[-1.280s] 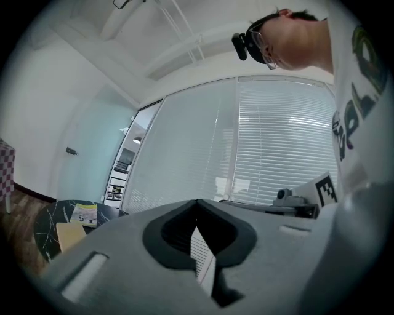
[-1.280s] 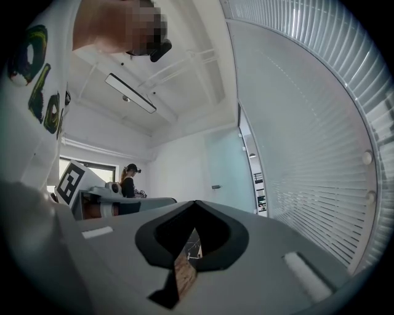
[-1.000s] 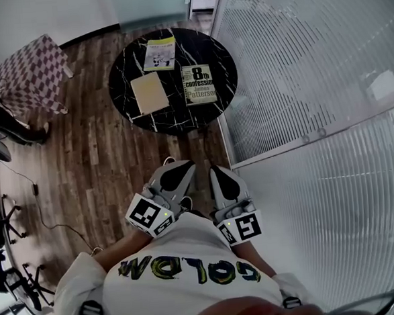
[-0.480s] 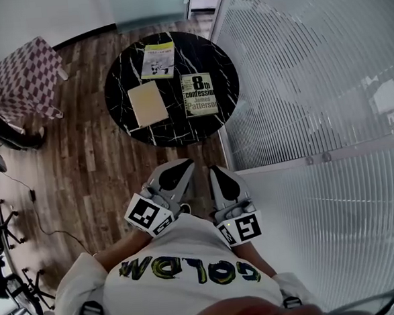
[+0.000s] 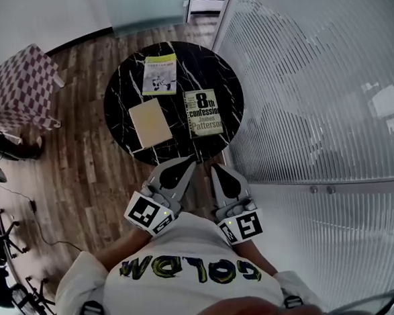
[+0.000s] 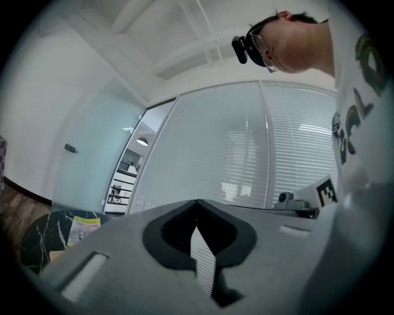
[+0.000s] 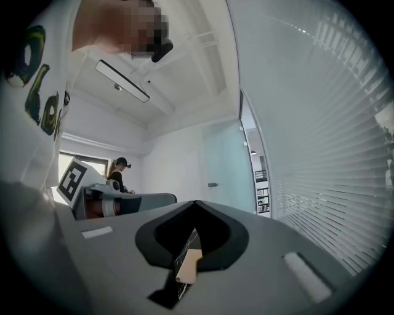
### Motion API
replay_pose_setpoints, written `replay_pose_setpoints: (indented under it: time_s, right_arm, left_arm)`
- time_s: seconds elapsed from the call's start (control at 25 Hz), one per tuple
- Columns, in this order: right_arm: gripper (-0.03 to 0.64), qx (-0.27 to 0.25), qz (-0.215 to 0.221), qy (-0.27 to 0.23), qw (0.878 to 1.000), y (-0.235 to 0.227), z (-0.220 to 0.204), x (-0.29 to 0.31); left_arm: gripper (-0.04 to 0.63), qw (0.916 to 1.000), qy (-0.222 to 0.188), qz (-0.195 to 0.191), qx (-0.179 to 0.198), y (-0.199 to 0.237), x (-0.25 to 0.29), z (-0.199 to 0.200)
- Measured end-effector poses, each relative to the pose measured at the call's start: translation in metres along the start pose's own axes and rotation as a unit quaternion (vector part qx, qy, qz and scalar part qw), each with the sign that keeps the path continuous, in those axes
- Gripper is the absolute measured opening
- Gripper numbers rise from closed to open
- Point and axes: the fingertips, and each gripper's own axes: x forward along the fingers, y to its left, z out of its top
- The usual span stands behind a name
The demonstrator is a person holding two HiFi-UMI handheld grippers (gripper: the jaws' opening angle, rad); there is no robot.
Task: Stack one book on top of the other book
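Three books lie on a round black marble table: a yellow-green one at the far side, a cream one at the near left, and a grey "8th confession" book at the near right. My left gripper and right gripper are held side by side close to my chest, just short of the table's near edge. Both point level at the table, shut, with nothing in them. In the left gripper view the left gripper shows pressed jaws, with the table low at the left. The right gripper is likewise shut.
A glass wall with blinds runs along the right, close to the table. A checkered stool stands on the wood floor at the left. Office chairs and a cable lie further left. Another person stands in the background.
The table and its books have come closer to both grippers in the head view. Both grippers keep their pose at my chest and stay shut.
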Motion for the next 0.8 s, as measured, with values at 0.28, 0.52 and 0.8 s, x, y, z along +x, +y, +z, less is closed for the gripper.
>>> replay_pose_setpoints:
  time_s: [0.28, 0.52, 0.8]
  right_arm:
    - [0.002, -0.006, 0.005, -0.002, 1.000, -0.005, 0.007, 0.064]
    - [0.002, -0.008, 0.010, 0.001, 1.000, -0.010, 0.004, 0.107]
    - [0.002, -0.005, 0.008, 0.003, 1.000, -0.020, 0.005, 0.134]
  left_arm:
    - [0.002, 1.0000, -0.001, -0.002, -0.002, 0.058, 0.014, 0.017]
    - [0.002, 0.9998, 0.001, -0.005, 0.018, 0.091, 0.024, 0.024]
    - [0.002, 0.9999, 0.008, -0.005, 0.011, 0.117, 0.036, 0.026]
